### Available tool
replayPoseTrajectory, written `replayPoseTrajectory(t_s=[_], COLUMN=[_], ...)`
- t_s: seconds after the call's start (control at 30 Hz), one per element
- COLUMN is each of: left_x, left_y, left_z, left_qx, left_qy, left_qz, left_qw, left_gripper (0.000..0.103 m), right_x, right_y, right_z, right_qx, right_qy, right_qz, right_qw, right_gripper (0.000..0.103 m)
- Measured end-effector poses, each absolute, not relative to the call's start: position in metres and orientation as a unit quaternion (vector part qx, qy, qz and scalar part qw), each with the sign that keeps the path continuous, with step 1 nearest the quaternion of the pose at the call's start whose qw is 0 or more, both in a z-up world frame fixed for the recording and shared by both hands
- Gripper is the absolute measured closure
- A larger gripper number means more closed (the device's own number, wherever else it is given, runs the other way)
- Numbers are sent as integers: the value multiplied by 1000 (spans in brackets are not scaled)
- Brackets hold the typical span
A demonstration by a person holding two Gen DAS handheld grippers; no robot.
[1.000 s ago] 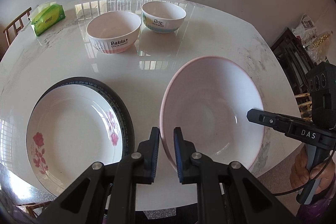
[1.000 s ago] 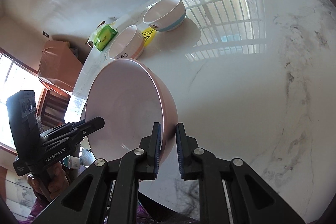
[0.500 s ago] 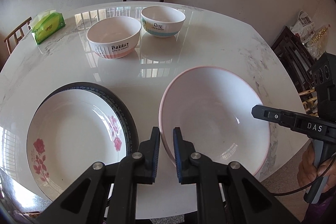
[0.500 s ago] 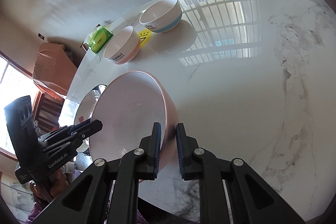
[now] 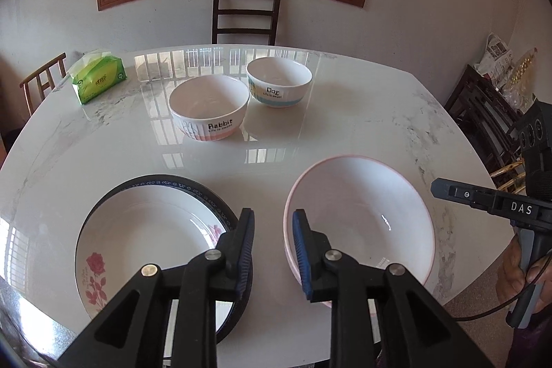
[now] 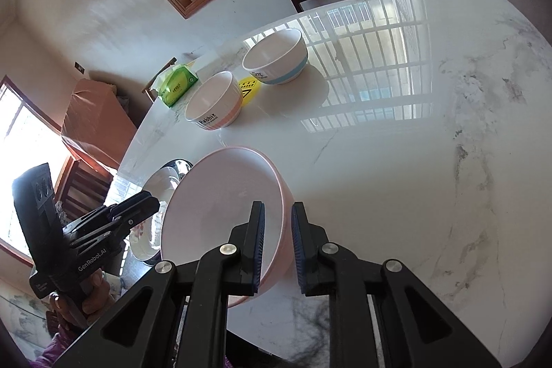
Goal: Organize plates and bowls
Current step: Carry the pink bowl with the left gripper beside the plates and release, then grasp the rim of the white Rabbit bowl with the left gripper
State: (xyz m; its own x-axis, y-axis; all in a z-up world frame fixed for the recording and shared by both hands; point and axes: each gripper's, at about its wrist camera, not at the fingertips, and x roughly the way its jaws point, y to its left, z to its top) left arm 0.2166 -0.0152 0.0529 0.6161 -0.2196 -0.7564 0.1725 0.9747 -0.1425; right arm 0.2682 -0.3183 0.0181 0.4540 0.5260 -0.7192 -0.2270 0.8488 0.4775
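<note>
A large pink-rimmed bowl (image 5: 358,223) sits at the table's near right, close to the edge. My left gripper (image 5: 273,244) hovers at its left rim. Its jaws are opening, and the rim stands just inside the gap by the right pad without being squeezed. My right gripper (image 6: 277,230) is shut on the pink bowl (image 6: 220,216), one finger inside the wall and one outside. Left of the bowl lies a white rose plate (image 5: 148,240) stacked on a dark blue-rimmed plate (image 5: 165,179). A "Rabbit" bowl (image 5: 208,112) and a "Dog" bowl (image 5: 279,81) stand farther back.
A green tissue pack (image 5: 98,80) lies at the far left of the marble table (image 5: 345,133). A dark chair (image 5: 245,16) stands behind the table under the window. A person's hand (image 5: 517,275) holds the right gripper's handle beyond the table's right edge.
The pink bowl has come down from a steep tilt to nearly level on the table. My left jaws have parted off its rim, and that gripper has drawn back and up.
</note>
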Motion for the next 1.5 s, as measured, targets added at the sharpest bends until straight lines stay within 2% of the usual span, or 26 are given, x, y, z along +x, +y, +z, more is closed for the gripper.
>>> replayPoseTrajectory(t_s=[0.2,0.3,0.33,0.6,0.8,1.1,1.5], left_x=[232,241,244,282,322,376,423], left_y=[14,27,31,69,88,107,108], left_z=[53,54,55,58,55,41,16], left_qx=[-61,-72,-75,-141,-145,-141,-130], left_qy=[440,450,451,470,479,492,512], left_qz=[-87,-74,-69,-69,-58,-59,-69], left_qw=[892,887,887,869,864,857,847], left_gripper=[79,68,68,68,68,68,68], right_x=[273,282,287,334,370,423,469], right_y=[-310,-300,-296,-245,-209,-169,-148], right_z=[34,45,48,60,52,31,2], right_qx=[137,127,128,135,149,149,141], right_qy=[464,465,469,512,538,566,594], right_qz=[232,241,248,275,275,241,195], right_qw=[844,842,838,802,783,774,768], right_gripper=[86,86,86,81,81,71,71])
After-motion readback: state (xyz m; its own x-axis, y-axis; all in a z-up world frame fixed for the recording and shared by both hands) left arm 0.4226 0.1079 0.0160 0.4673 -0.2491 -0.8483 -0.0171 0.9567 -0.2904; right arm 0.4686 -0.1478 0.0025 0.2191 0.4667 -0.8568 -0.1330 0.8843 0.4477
